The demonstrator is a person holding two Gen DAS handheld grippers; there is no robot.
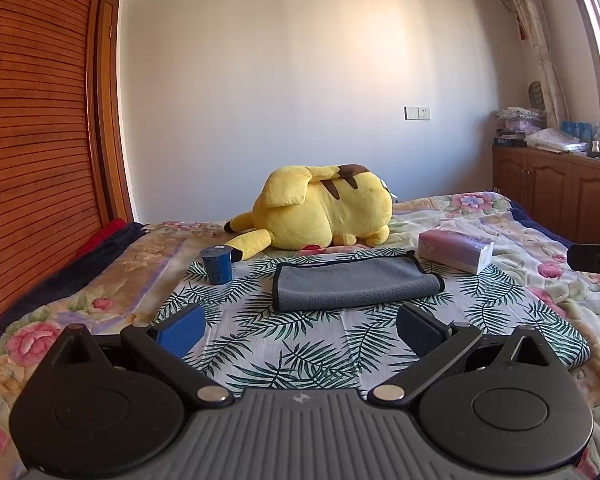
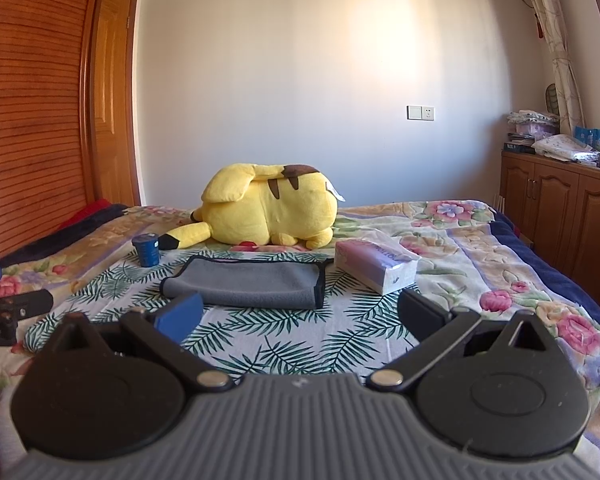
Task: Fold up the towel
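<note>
**Bedroom scene: grey towel folded on leaf-print cloth, both grippers clear of it**

1. Towel (image 1: 356, 284): grey, black-edged, seen lying folded double on the leaf-print cloth (image 1: 300, 344) spread over the floral bed (image 1: 40, 340). It is touched by neither gripper.

2. Left hand-held gripper (image 1: 300, 330): held low over the near part of the cloth, fingers spread wide, nothing between them; the towel lies just beyond the fingertips. One finger pad (image 1: 182, 330) is seen blue, the other dark.

3. Right hand-held gripper (image 2: 300, 316): likewise spread and holding nothing, aimed at the towel's right half from near the bed's front edge.

4. Items around the towel: a small dark-blue cup (image 1: 217, 266), upright at the cloth's far-left corner, contents not visible; a tissue pack (image 1: 456, 250) to the far right, a sheet seen protruding at its top; a yellow plush toy (image 1: 320, 212) lying behind the towel.

5. View differences: in the right wrist view, the left gripper's body is seen at the left margin, and a wooden door (image 2: 114, 100) is seen beside the slatted wardrobe (image 2: 32, 100). In the left wrist view, a dark part of the right gripper is seen at the right margin; the door is largely hidden.

6. Background: a wooden cabinet (image 2: 560, 208) by the window, stacked with linens and bottles.
</note>
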